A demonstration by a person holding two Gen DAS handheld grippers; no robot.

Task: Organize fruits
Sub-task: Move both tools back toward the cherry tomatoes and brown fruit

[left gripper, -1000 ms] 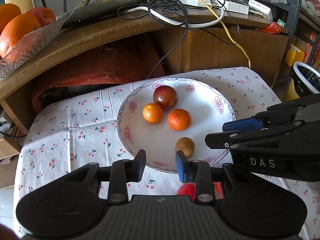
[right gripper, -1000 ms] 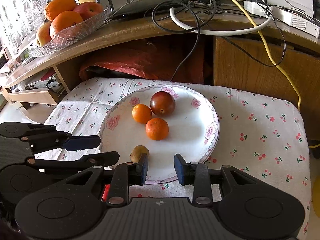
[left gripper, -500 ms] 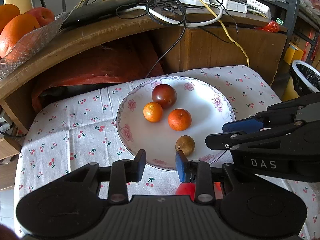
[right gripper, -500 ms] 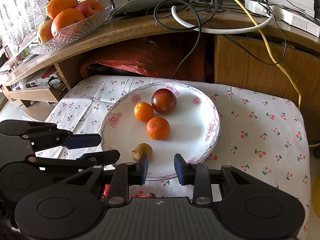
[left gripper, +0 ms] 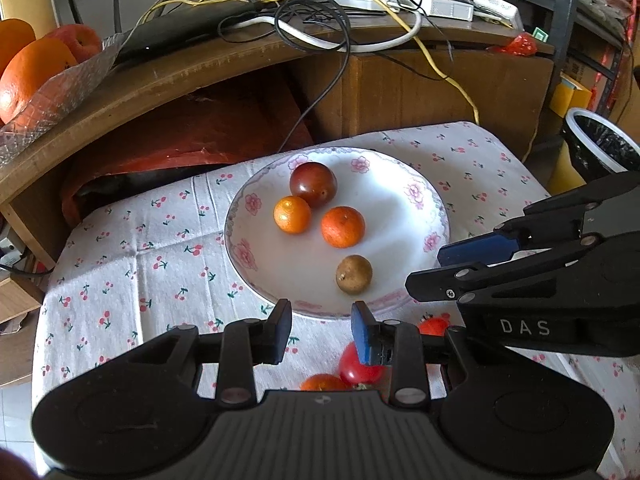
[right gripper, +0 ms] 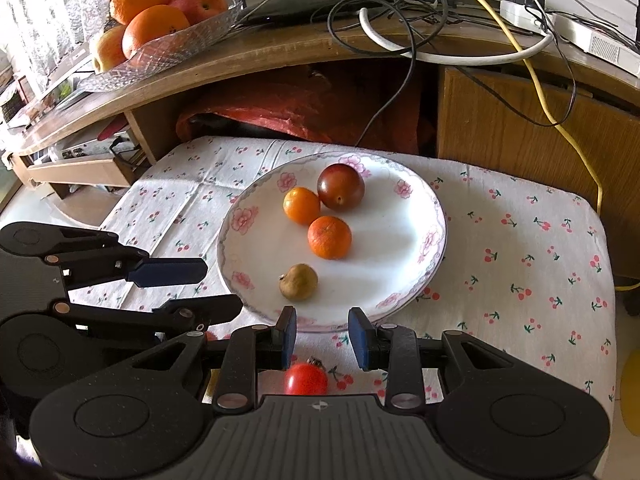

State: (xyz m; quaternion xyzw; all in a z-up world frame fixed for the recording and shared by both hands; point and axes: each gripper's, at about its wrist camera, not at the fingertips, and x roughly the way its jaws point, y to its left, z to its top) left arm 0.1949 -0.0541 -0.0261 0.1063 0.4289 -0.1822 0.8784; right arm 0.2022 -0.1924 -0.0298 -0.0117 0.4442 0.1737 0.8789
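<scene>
A white floral plate (left gripper: 400, 208) (right gripper: 400, 224) on the cherry-print cloth holds a dark red fruit (left gripper: 313, 185) (right gripper: 340, 187), two small oranges (left gripper: 292, 214) (left gripper: 343, 227) and a small brown fruit (left gripper: 354, 274) (right gripper: 298, 282). Small red tomatoes (left gripper: 360, 366) (right gripper: 306, 378) lie on the cloth in front of the plate, partly hidden by the grippers. My left gripper (left gripper: 321, 332) hovers open at the plate's near rim. My right gripper (right gripper: 322, 336) is open too, just above one red tomato. Neither holds anything.
A glass bowl (right gripper: 180, 48) of oranges and apples stands on the curved wooden desk (left gripper: 192, 76) behind the table. Tangled cables (left gripper: 320, 28) and a router lie on that desk. A lined bin (left gripper: 604, 148) stands at the right.
Both grippers have drawn back and risen slightly from the plate, so the red tomatoes on the cloth in front show more. The fruits on the plate have not moved.
</scene>
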